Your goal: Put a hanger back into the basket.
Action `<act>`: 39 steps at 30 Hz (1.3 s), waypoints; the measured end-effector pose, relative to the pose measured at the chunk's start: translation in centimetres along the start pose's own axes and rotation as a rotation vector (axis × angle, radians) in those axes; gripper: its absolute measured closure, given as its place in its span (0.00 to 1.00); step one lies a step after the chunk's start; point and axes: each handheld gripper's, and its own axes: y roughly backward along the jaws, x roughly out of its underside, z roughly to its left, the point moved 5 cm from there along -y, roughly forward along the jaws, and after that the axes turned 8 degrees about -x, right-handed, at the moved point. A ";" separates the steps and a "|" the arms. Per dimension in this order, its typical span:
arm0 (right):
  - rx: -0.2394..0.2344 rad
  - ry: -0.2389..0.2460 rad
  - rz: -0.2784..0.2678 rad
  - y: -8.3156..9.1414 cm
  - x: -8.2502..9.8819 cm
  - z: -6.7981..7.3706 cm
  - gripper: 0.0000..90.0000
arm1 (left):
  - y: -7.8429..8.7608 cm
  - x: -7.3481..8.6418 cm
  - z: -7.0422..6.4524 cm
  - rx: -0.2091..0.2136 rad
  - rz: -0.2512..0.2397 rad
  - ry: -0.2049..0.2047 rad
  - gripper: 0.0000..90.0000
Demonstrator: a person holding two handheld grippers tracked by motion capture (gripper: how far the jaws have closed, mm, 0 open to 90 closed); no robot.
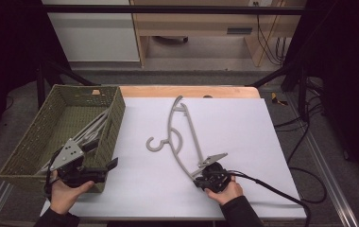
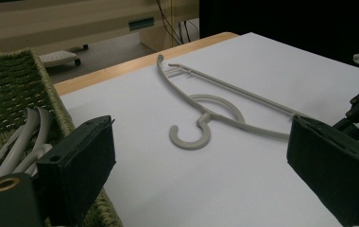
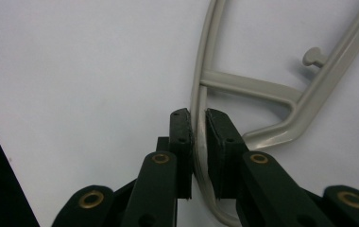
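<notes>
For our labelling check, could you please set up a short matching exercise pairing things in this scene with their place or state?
Things:
1. grey plastic hanger
2. green woven basket
3. left gripper
4. right gripper

States:
A. jaws wide open, nothing between them
B. lying on the white table top
C. at the table's left edge, holding more grey hangers
D. jaws closed on the hanger's arm

Pairs: 1-B, 2-C, 3-A, 4-D

Your hanger [image 1: 185,137] smooth grey matt plastic, basket [image 1: 36,137] rough olive woven weave, your table cover [image 1: 243,132] flat matt white paper-like sheet, table edge [image 1: 187,91] light wood, gripper pads [image 2: 331,165] matt black.
</notes>
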 end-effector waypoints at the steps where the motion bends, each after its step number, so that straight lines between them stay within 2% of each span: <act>1: 0.009 0.003 -0.001 0.2 0.2 -0.3 0.90 | 0.0 0.0 0.0 0.000 0.000 -0.001 0.09; 3: 0.012 -0.003 0.004 0.6 0.5 -0.5 0.90 | 0.0 0.0 0.0 0.000 0.001 -0.002 0.09; 6: 0.017 0.019 0.012 1.0 1.0 -0.8 0.89 | 0.1 0.0 0.0 0.001 -0.002 -0.003 0.09; 8: 0.023 0.016 0.016 1.1 1.0 -0.8 0.89 | 0.1 0.0 0.0 0.001 -0.001 -0.004 0.09; 9: 0.030 0.041 0.018 1.2 1.1 -0.9 0.87 | 0.1 0.0 0.0 0.001 -0.001 -0.004 0.09; 12: 0.042 0.042 0.012 1.2 1.1 -0.8 0.80 | 0.1 0.0 0.0 0.001 0.000 -0.004 0.09; 13: 0.035 0.059 0.007 1.3 1.1 -0.8 0.77 | 0.1 0.0 0.0 0.002 0.001 -0.003 0.09; 14: 0.037 0.040 0.000 1.5 0.9 -0.6 0.75 | 0.0 0.0 0.0 0.002 0.001 -0.003 0.09; 16: 0.042 0.038 -0.025 1.8 0.6 -0.6 0.70 | 0.0 0.1 0.0 0.003 0.005 -0.004 0.09; 22: 0.116 0.097 -0.082 2.5 -1.1 -0.7 0.57 | -0.2 0.2 -0.1 0.004 0.013 -0.010 0.09; 25: 0.117 0.104 -0.087 2.1 -2.2 -0.5 0.54 | -0.2 0.2 -0.1 0.006 0.012 -0.013 0.09; 27: 0.081 0.105 -0.073 1.5 -2.8 -0.5 0.58 | -0.2 0.2 -0.1 0.003 0.013 -0.013 0.09; 28: 0.085 0.083 -0.043 1.2 -3.0 -0.5 0.57 | -0.2 0.2 0.0 0.004 0.013 -0.010 0.09; 29: 0.092 0.096 -0.037 0.8 -3.2 -0.6 0.57 | -0.2 0.2 0.0 0.005 0.013 -0.009 0.09; 33: 0.107 0.090 -0.003 -0.6 -3.7 -0.7 0.56 | -0.2 0.3 0.0 0.005 0.016 -0.011 0.09; 34: 0.106 0.108 0.010 -0.9 -3.8 -0.8 0.58 | -0.3 0.3 0.0 0.006 0.017 -0.011 0.09; 39: 0.090 0.076 0.026 -1.9 -3.9 -1.1 0.71 | -0.4 0.4 -0.1 0.008 0.021 -0.012 0.09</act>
